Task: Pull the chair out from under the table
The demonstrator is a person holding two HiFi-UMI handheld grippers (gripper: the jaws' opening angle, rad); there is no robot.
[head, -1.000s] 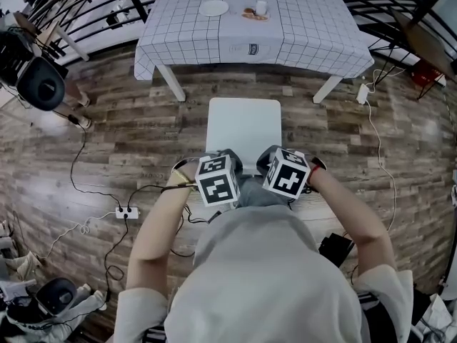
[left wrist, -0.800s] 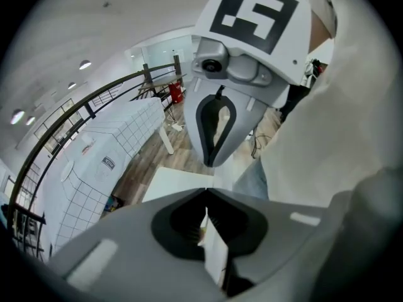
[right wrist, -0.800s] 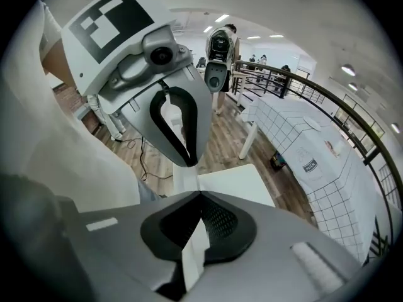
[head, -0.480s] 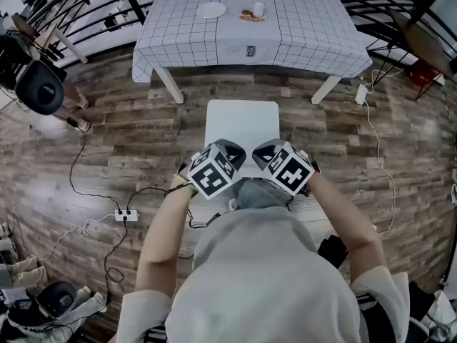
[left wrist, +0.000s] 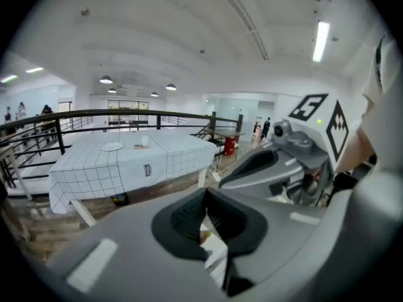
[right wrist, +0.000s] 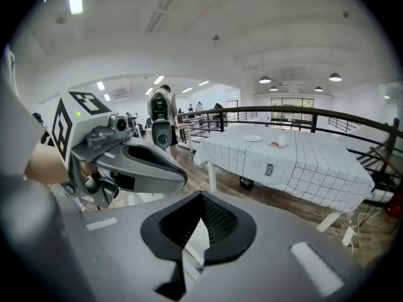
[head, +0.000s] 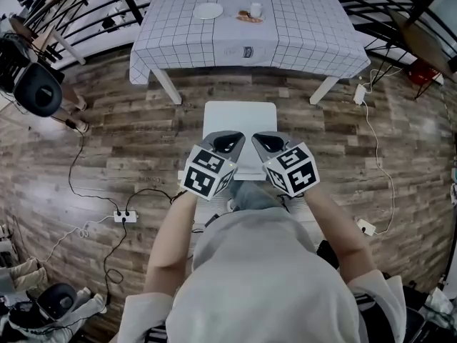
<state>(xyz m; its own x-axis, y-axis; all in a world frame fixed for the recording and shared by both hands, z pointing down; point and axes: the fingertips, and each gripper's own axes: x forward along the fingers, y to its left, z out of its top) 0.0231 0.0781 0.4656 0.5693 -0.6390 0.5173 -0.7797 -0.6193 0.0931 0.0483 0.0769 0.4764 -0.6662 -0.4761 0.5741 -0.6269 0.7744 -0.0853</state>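
Note:
The white chair (head: 239, 120) stands on the wooden floor, clear of the table (head: 314, 34) with its checked cloth. Both grippers hover side by side over the near part of the seat, tips pointing towards the table. My left gripper (head: 227, 143) is shut with nothing between its jaws; in the left gripper view (left wrist: 204, 222) only a sliver of white seat shows through the gap. My right gripper (head: 263, 143) is shut and empty too, and in the right gripper view (right wrist: 195, 228) the same white sliver shows. The chair's near edge is hidden under the marker cubes.
A plate (head: 208, 10) and a cup (head: 255, 9) sit on the table. A power strip (head: 125, 215) and cables lie on the floor at left, another strip (head: 360, 93) by the right table leg. A black round seat (head: 39, 90) and black railings stand at far left.
Both grippers have risen from the chair's near edge and rolled, so the marker cubes now face differently and the tips lie over the seat. The chair has stayed put.

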